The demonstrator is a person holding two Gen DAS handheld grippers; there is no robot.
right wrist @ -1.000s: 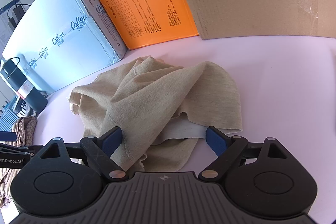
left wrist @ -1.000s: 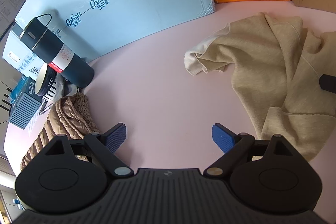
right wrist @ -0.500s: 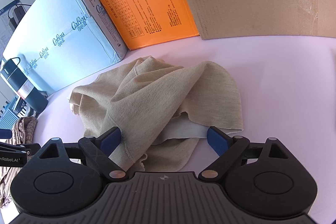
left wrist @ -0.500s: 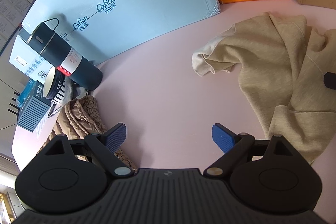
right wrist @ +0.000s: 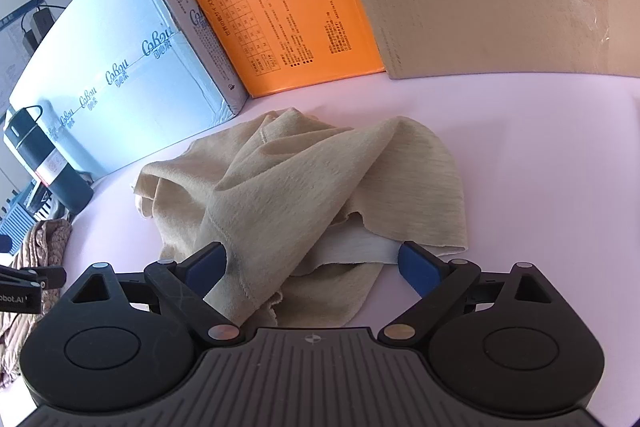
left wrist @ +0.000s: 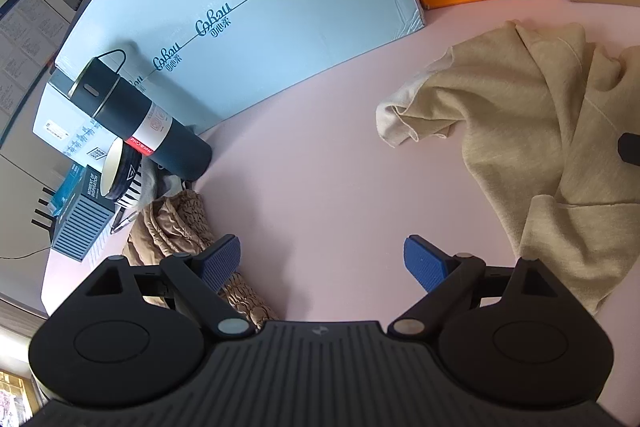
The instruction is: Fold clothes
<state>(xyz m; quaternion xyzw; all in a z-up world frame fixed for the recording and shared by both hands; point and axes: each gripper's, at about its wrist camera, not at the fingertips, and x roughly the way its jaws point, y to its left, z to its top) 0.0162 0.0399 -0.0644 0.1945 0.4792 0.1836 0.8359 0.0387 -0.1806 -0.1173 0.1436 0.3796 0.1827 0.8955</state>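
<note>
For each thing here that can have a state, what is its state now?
beige garment: crumpled, unfolded, on the table.
right tongs: opening, garment between the jaws, not clamped.
left tongs: open, nothing between the jaws.
brown garment: bunched up.
dark flask: upright, lid on.
striped cup: lying tilted.

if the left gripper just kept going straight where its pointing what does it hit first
Most likely the bare pink table: the left gripper has open fingers with nothing between them. The beige garment lies off to its right, the dark flask off to its left.
</note>
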